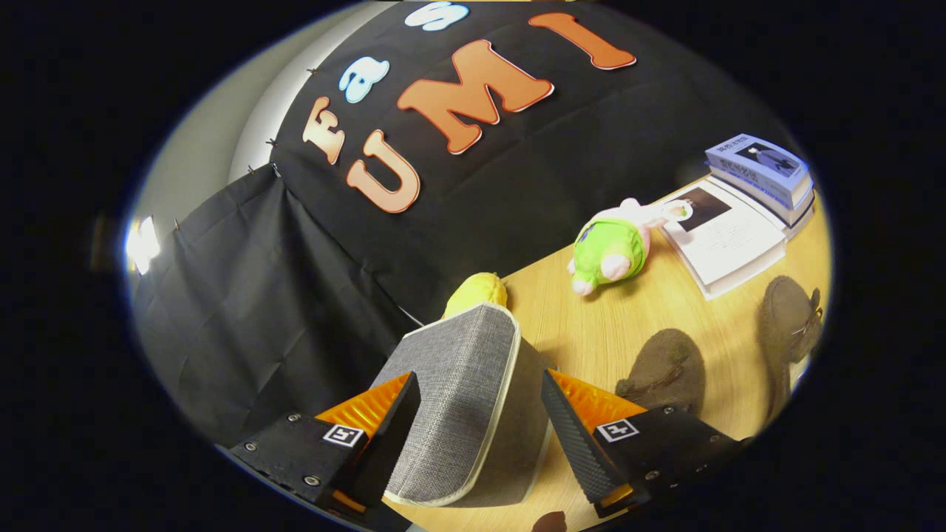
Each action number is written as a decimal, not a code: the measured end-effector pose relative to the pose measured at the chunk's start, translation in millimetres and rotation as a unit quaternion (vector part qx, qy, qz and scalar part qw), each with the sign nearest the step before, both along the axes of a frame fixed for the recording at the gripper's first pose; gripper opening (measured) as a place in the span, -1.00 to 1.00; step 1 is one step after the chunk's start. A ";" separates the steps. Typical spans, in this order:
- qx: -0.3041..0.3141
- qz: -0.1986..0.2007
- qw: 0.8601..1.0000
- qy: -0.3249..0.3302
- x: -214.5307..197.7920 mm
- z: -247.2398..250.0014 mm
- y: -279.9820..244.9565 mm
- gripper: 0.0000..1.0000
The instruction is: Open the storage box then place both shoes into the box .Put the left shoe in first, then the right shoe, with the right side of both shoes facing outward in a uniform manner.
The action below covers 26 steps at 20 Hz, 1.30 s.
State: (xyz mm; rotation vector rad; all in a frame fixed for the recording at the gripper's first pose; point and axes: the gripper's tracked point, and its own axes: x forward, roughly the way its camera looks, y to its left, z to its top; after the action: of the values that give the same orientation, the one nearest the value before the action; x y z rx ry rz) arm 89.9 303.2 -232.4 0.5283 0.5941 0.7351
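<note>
While the gripper (pixel 480 421) is held with its fingers spread apart, the raised lid (pixel 458 399) of the storage box is seen standing between them, with a gap on either side, so that neither finger can be said to press on it. The lid is covered in grey woven fabric and edged with a pale cream trim, its corners rounded; whether it is touched by a finger cannot be told. Just behind the lid a yellow soft toy (pixel 477 292) is partly hidden. Beyond the right finger two dark brown shoes are laid on the wooden desk (pixel 591 325): the nearer shoe (pixel 665 366) just ahead of that finger, the farther shoe (pixel 791 318) a little apart from it, a lace or bow being visible on each. Farther back a green and pink plush toy (pixel 613 247) is lying near a stack of books (pixel 746 214).
</note>
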 end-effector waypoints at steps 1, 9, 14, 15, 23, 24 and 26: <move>0.006 0.005 1.000 0.009 -2.1 -4.8 4.6 0.97; 0.067 0.037 0.992 0.099 -11.3 -36.3 34.8 0.97; 0.095 0.036 0.986 0.133 -13.4 -31.2 40.2 0.55; 0.094 0.031 0.986 0.134 -12.9 -29.8 38.4 0.52; 0.117 -0.022 0.984 0.131 1.4 6.2 19.9 -0.99; 0.095 -0.021 0.988 0.121 0.1 4.9 21.1 -0.99; 0.084 -0.013 0.990 0.116 -5.4 17.2 24.7 -0.99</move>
State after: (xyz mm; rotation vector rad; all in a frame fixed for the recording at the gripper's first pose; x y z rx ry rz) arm 84.5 327.9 -215.3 0.7838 0.7434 0.7082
